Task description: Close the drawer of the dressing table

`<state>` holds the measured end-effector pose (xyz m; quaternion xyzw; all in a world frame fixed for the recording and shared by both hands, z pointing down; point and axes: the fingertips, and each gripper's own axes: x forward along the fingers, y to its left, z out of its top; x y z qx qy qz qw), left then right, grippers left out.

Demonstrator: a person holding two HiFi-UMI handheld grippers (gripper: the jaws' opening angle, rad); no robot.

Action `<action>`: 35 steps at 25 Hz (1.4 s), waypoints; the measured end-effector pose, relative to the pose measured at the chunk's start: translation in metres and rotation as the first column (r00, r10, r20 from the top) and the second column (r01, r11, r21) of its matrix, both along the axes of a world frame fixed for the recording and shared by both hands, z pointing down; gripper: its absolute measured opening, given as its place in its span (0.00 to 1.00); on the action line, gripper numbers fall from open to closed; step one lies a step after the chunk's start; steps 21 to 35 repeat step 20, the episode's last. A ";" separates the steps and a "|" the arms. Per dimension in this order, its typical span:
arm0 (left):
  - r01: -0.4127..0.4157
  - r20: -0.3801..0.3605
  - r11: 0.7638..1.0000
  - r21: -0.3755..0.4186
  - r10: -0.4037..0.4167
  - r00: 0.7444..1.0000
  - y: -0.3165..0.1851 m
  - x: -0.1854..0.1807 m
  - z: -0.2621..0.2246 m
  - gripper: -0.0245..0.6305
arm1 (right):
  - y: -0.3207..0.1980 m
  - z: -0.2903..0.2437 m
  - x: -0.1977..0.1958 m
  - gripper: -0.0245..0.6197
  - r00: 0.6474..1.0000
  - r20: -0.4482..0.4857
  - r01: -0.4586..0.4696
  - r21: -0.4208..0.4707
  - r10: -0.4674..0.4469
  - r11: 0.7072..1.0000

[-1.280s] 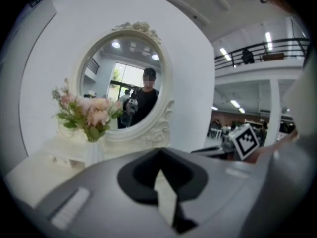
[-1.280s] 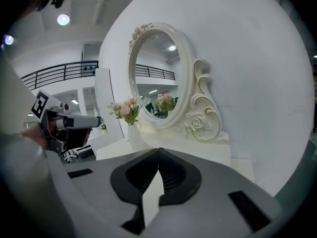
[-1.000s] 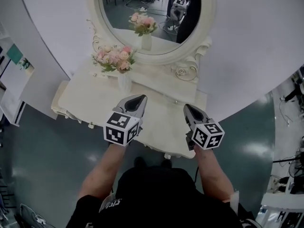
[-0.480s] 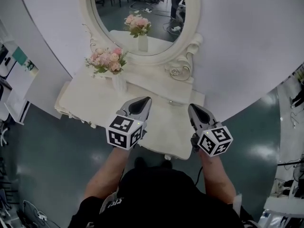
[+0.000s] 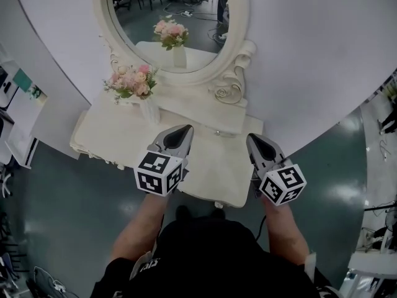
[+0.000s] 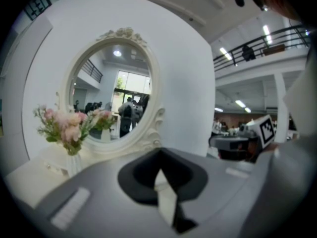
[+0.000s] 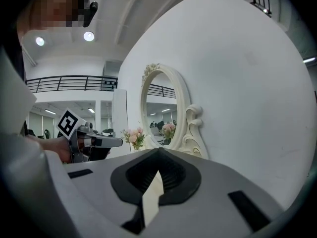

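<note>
Both claws, left gripper and right gripper, closed empty; rigid drawer likely slides under a push beside lower-centre knob.

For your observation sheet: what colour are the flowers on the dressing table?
The flowers are mostly pink; the head view shows them best.

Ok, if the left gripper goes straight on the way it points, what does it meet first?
Most likely the cream carved frame of the oval mirror, at its lower right scroll. The left gripper points there, past the white vase of pink flowers to its left. Depth is unclear.
</note>
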<state>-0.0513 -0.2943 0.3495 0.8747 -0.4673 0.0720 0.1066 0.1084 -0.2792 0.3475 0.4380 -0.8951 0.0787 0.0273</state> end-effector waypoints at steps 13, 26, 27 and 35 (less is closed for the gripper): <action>0.026 0.001 1.000 0.006 -0.026 1.000 -0.001 -0.015 -0.002 0.05 | 0.000 -0.008 -0.009 0.03 1.000 0.000 0.018 0.012 -0.018 1.000; 0.004 0.000 1.000 0.002 -0.004 1.000 -0.002 -0.008 -0.002 0.05 | 0.000 -0.009 -0.017 0.03 0.999 0.007 0.032 0.012 -0.032 0.999; 0.004 0.000 1.000 0.002 -0.004 1.000 -0.002 -0.008 -0.002 0.05 | 0.000 -0.009 -0.017 0.03 0.999 0.007 0.032 0.012 -0.032 0.999; 0.004 0.000 1.000 0.002 -0.004 1.000 -0.002 -0.008 -0.002 0.05 | 0.000 -0.009 -0.017 0.03 0.999 0.007 0.032 0.012 -0.032 0.999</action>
